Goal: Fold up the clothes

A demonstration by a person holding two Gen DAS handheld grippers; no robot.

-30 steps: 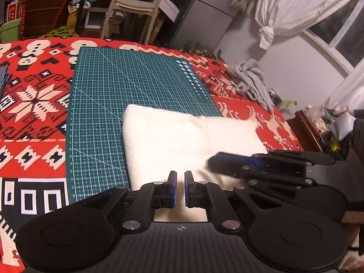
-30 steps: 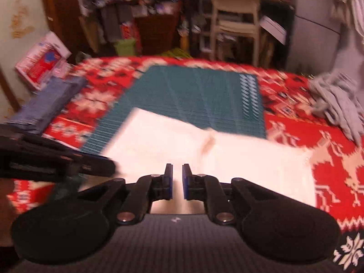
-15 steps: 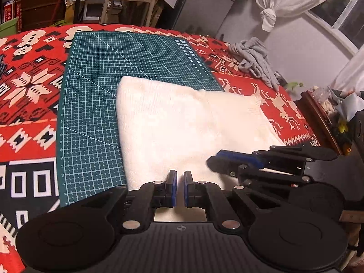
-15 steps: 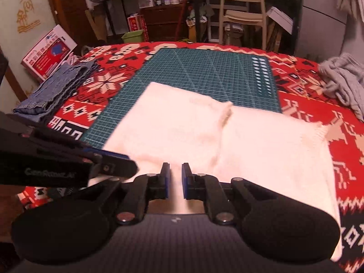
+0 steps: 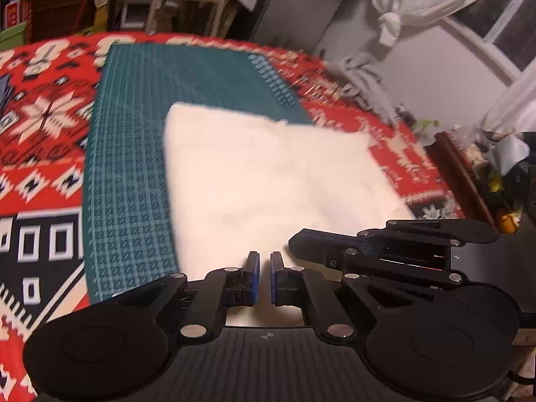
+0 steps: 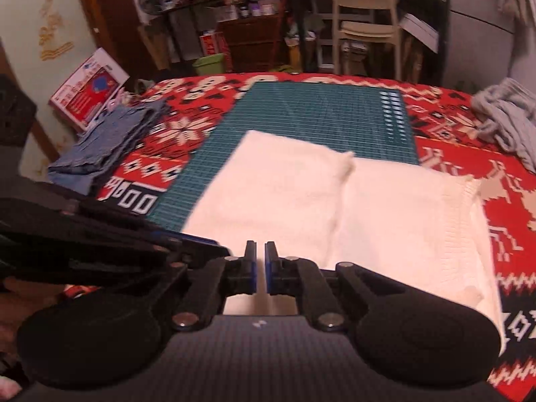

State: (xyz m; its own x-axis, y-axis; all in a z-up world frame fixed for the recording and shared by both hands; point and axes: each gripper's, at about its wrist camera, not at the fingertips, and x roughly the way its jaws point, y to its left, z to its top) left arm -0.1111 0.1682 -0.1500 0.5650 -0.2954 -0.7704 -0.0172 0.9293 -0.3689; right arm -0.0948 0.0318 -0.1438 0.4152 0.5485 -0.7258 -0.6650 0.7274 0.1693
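Note:
A folded white knit garment [image 5: 268, 181] lies flat, partly on the green cutting mat [image 5: 134, 167] and partly on the red patterned cloth; it also shows in the right wrist view [image 6: 335, 211]. My left gripper [image 5: 264, 268] hovers over the garment's near edge, fingers almost together with a narrow gap and nothing between them. My right gripper [image 6: 260, 258] hangs over the same near edge, likewise nearly closed and empty. The right gripper shows side-on in the left wrist view [image 5: 385, 248], just right of the left one.
A folded blue denim piece [image 6: 107, 140] lies at the table's left. A crumpled grey garment [image 6: 506, 117] lies at the far right. A chair [image 6: 365, 20], shelves and clutter stand behind the table. A curtain [image 5: 418, 3] hangs at the right.
Both grippers have shifted slightly above the garment's near edge and stayed nearly closed. The left wrist view is now motion-blurred. The garment lies as before.

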